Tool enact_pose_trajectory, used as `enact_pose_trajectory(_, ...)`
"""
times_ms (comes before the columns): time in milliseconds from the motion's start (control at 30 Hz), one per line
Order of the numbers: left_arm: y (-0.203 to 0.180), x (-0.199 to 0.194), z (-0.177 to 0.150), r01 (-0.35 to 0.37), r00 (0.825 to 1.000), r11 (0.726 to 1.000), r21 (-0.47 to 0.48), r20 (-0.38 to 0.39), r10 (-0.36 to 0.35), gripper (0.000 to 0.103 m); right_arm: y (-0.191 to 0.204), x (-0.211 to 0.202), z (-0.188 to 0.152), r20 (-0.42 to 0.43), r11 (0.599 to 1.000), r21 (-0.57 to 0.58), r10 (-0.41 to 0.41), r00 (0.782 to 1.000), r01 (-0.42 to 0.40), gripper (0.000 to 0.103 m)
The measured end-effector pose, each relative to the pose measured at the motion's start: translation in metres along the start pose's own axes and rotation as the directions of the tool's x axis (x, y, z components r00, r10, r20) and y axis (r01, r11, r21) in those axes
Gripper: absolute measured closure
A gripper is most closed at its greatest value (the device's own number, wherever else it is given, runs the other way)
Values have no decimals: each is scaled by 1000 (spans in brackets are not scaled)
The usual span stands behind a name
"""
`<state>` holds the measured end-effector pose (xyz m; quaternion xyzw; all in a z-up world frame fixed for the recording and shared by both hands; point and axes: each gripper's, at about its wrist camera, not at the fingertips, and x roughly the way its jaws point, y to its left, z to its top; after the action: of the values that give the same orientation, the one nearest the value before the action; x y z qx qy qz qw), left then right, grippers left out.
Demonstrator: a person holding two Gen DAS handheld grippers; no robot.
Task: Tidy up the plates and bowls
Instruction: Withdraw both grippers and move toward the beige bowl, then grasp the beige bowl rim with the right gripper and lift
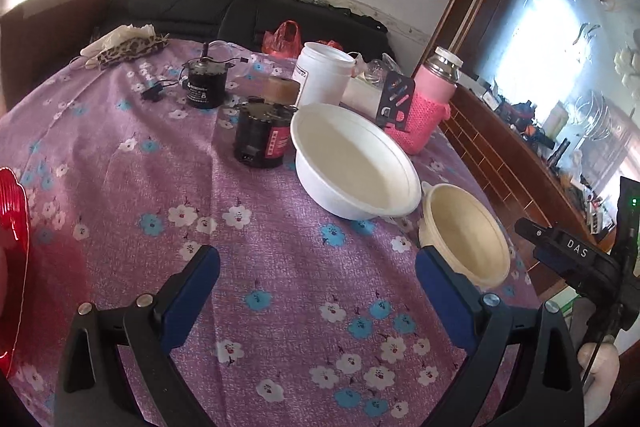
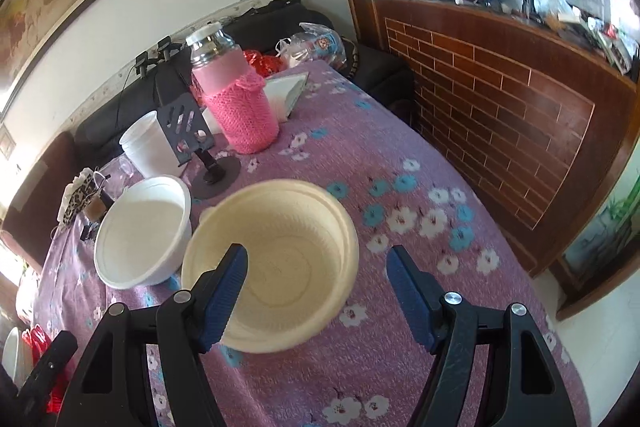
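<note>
Worktop (image 1: 120, 187) under a purple flowered cloth is carrying the task's dishes, read left to right. Red plate (image 1: 12, 267) is lying at the far left edge of the left wrist view, only partly in frame. Left gripper (image 1: 318, 267) is hovering over bare cloth, its blue-padded fingers (image 1: 192, 291) standing wide apart and holding nothing. White bowl (image 1: 352, 163) is sitting upright near the middle, just beside a black-and-red can (image 1: 262, 135) and in front of a white tub (image 1: 322, 73) and a pink knitted flask (image 1: 428, 103). Cream bowl (image 2: 276, 259) is resting upright to the right of the white bowl, close beside it; whether they touch cannot be told. Right gripper (image 2: 316, 279) is spreading its fingers (image 2: 224, 291) wide, one pad overlapping the cream bowl's near rim, the other over cloth beyond the rim, gripping nothing.
</note>
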<state>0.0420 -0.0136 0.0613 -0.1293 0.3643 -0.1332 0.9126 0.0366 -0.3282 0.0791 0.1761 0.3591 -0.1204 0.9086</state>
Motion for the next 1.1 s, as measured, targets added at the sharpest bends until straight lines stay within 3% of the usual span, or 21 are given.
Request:
enact_pose_trajectory(133,4,6,-3,5,1000,1000,7,-8,-5,5,-17,7,1,0,996,50,-77,997,77,27)
enact_pose_trajectory(333,24,10,2,9,999,997,-82,-39,-13,5,1,10,15,-3,998,25,-59,998,59,27)
enact_pose_trajectory(433,31,13,4,-5,999,994,-112,-49,-1,5,10,18,18,-37,995,-3,-99,994,99,27)
enact_pose_trajectory(500,34,14,4,-2,998,992,-127,-57,-5,5,2,22,14,-36,991,30,-132,991,133,27)
enact_pose_trajectory(633,37,11,6,-14,999,991,-135,-47,8,5,-3,23,12,-46,990,81,-110,993,113,27)
enact_pose_trajectory(767,49,10,10,-34,999,983,-178,-41,27,5,35,17,23,-13,999,0,-54,998,54,27)
enact_pose_trajectory(900,62,9,14,-55,998,974,-219,-37,49,5,85,26,40,-49,993,-103,58,997,-62,27)
enact_pose_trajectory(1100,71,10,16,-65,997,964,-257,-49,54,5,149,79,50,-162,968,-244,17,987,-57,27)
